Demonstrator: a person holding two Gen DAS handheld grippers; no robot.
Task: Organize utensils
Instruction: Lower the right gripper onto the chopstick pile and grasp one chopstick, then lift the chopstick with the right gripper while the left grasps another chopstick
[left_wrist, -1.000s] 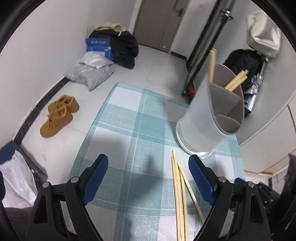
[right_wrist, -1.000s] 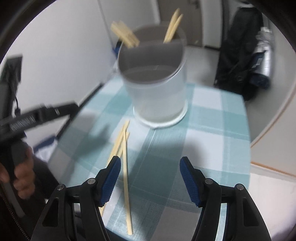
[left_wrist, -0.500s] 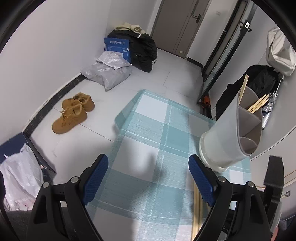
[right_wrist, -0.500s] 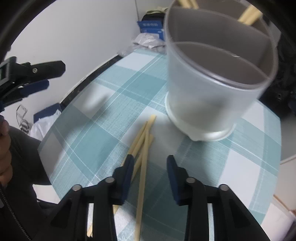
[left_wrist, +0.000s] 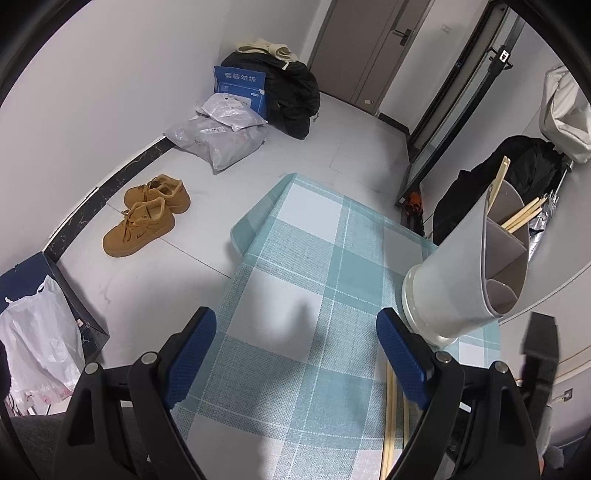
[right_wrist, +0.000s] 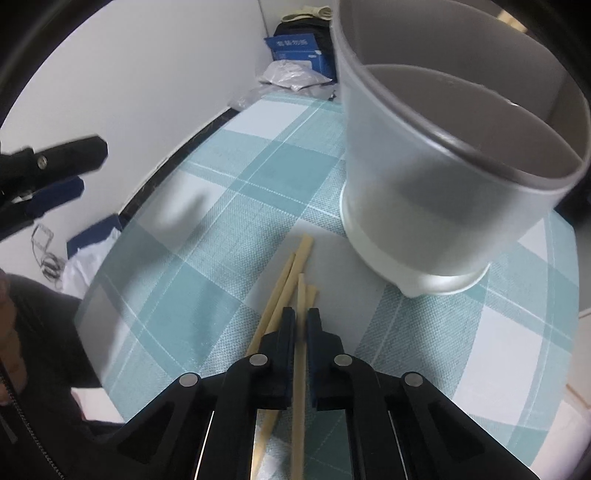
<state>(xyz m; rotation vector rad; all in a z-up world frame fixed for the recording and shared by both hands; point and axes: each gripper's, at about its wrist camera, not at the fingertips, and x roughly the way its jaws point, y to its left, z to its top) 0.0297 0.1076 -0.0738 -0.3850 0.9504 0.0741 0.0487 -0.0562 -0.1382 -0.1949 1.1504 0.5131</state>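
Observation:
My right gripper (right_wrist: 301, 314) points down at the checked tablecloth (right_wrist: 207, 258) and is shut on one wooden chopstick (right_wrist: 298, 384), which runs lengthwise between its blue pads. Several more chopsticks (right_wrist: 282, 291) lie flat just to its left. Right behind them stands the translucent divided utensil holder (right_wrist: 424, 184). In the left wrist view the holder (left_wrist: 454, 280) stands at the right with chopsticks (left_wrist: 521, 218) in its far compartments. My left gripper (left_wrist: 295, 332) hovers open over bare cloth, nothing between its fingers. The loose chopsticks (left_wrist: 389, 424) show beside its right finger.
The small table's left edge (left_wrist: 236, 251) drops to a tiled floor. On the floor lie tan shoes (left_wrist: 147, 218), grey parcel bags (left_wrist: 218, 136), a blue box (left_wrist: 240, 88), a black bag (left_wrist: 291, 96) and a white plastic bag (left_wrist: 37, 343). A person's dark sleeve (right_wrist: 44, 332) is at left.
My right gripper came down close to the chopsticks beside the holder and its jaws went from wide open to shut on one chopstick. The left gripper drifted left, still open.

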